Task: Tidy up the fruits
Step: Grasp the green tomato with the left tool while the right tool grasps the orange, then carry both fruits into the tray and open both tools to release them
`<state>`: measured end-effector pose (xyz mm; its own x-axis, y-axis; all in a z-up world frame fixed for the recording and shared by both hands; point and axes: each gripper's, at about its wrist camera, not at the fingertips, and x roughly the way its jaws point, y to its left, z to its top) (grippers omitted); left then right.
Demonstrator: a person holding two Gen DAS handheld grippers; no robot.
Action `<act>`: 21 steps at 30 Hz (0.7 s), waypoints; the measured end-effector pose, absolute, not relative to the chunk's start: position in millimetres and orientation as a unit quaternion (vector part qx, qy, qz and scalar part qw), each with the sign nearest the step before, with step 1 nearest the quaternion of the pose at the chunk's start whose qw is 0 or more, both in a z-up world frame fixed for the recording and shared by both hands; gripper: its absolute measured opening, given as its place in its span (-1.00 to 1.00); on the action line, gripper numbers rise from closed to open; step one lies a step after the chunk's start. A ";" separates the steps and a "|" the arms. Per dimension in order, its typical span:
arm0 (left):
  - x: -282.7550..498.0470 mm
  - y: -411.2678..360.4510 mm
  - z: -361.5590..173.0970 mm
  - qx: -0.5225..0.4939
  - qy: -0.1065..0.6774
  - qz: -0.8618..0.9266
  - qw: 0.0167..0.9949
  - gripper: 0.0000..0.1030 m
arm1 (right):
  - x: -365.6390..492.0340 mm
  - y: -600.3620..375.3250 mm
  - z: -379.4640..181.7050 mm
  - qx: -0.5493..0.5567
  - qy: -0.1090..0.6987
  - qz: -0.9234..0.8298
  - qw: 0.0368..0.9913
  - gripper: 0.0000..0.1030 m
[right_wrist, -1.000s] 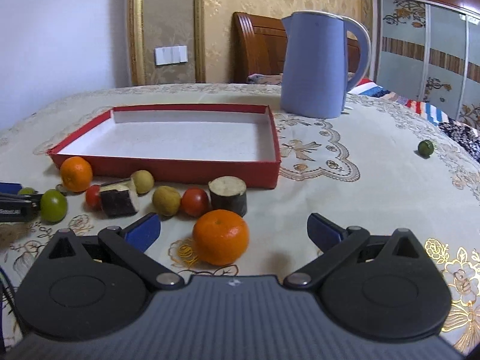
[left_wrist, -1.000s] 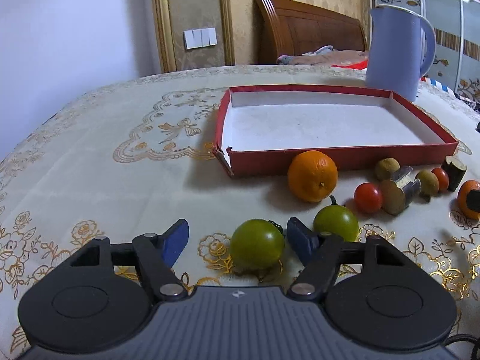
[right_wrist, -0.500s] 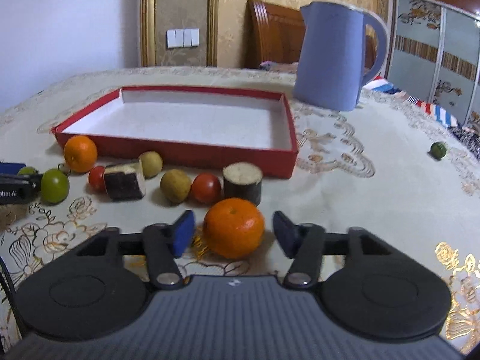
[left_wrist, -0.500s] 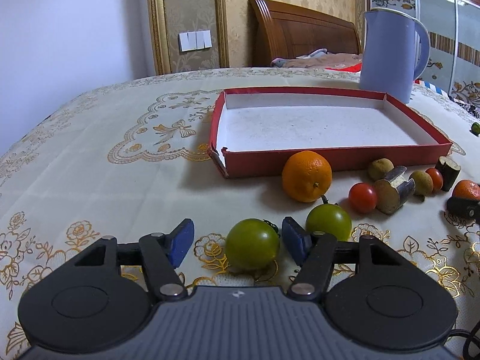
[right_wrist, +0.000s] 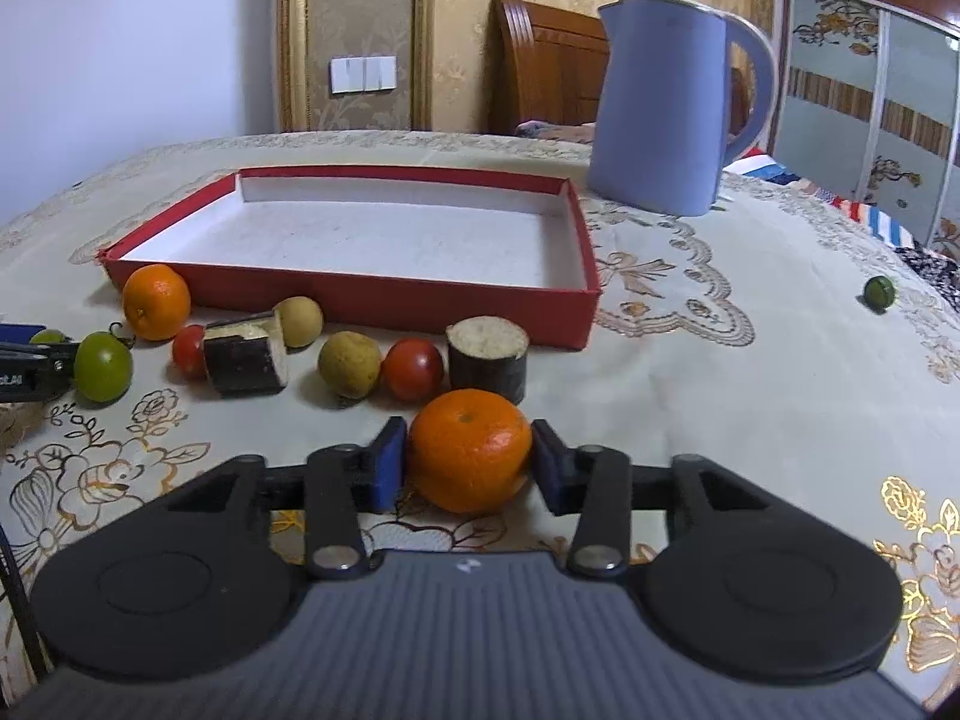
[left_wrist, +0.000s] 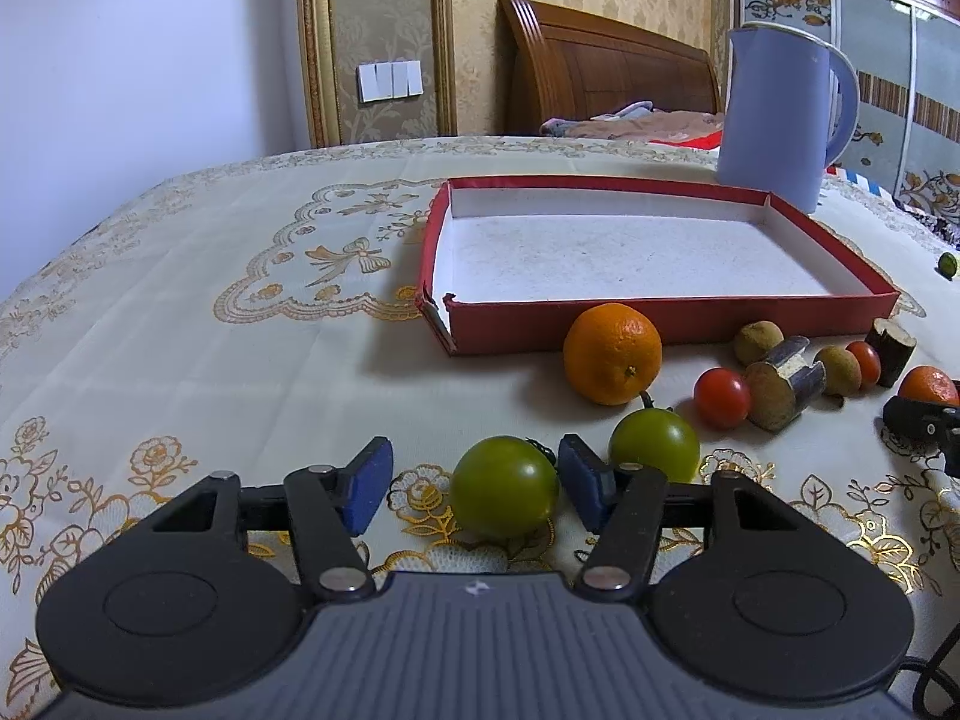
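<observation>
Round orange mandarin sits on the embroidered cream tablecloth, pinched by your right gripper, whose jaws have just closed in. Your left gripper, also closing, straddles a round green tomato, only its right pad touching.

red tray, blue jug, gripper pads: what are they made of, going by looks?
Red tray: looks like cardboard, matte red outside, white paper lining; its near-left corner is torn open in the left wrist view.
Blue jug: probably plastic, smooth, satin, thin pale rim. Could be coated metal.
Pads: blue, matte, likely rubber or foam; the look leaves it open.
</observation>
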<state>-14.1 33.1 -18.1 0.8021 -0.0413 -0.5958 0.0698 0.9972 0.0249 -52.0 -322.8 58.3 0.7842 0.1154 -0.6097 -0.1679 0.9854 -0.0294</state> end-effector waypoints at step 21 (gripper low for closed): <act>-9.0 10.6 11.9 0.052 0.287 -0.052 0.955 -0.36 | -49.0 -307.8 87.9 -0.065 0.270 0.067 0.958 -0.23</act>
<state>-9.0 10.6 12.0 0.8298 -0.0686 -0.5538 0.1282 0.9893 0.0695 -49.0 -307.8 87.9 0.8456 0.0929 -0.5257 -0.1635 0.9825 -0.0894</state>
